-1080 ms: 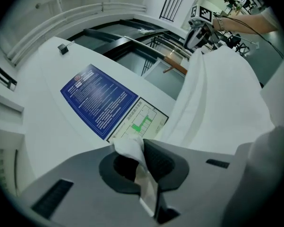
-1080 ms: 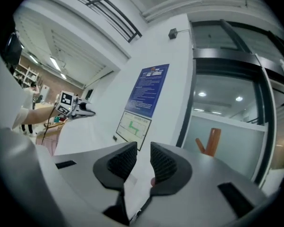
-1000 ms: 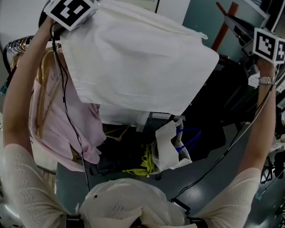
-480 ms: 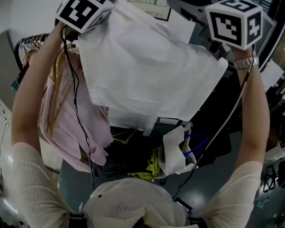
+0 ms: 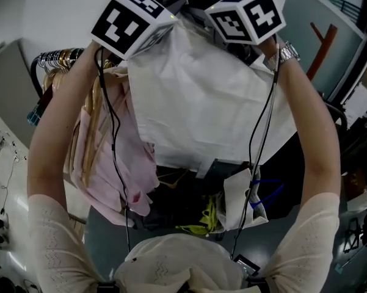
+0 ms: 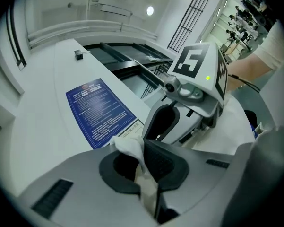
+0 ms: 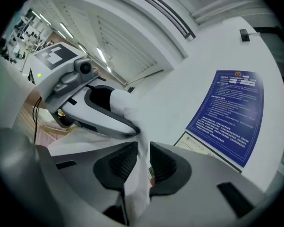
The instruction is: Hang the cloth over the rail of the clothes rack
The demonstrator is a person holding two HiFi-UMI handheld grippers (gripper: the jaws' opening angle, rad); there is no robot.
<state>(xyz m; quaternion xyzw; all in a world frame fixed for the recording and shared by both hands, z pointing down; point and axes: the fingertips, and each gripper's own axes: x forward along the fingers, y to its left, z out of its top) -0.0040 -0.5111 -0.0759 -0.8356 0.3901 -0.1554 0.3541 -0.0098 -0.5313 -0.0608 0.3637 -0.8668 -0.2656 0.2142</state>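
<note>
I hold both grippers high and close together at the top of the head view, the left marker cube beside the right marker cube. A white cloth hangs down from them in a broad sheet. My left gripper is shut on a bunched edge of the cloth. My right gripper is shut on the cloth a short way from the left one. The rack's rail, crowded with hanger hooks, lies at the left, lower than the grippers and apart from the cloth.
A pink garment on a wooden hanger hangs on the rack beside the cloth. A white bag with blue handles and dark items lie on the floor below. A white wall with a blue poster stands ahead. Cables trail down from both grippers.
My right gripper has swung from the far right to beside the left gripper and now has the cloth between its jaws. The left gripper kept its hold and shifted slightly.
</note>
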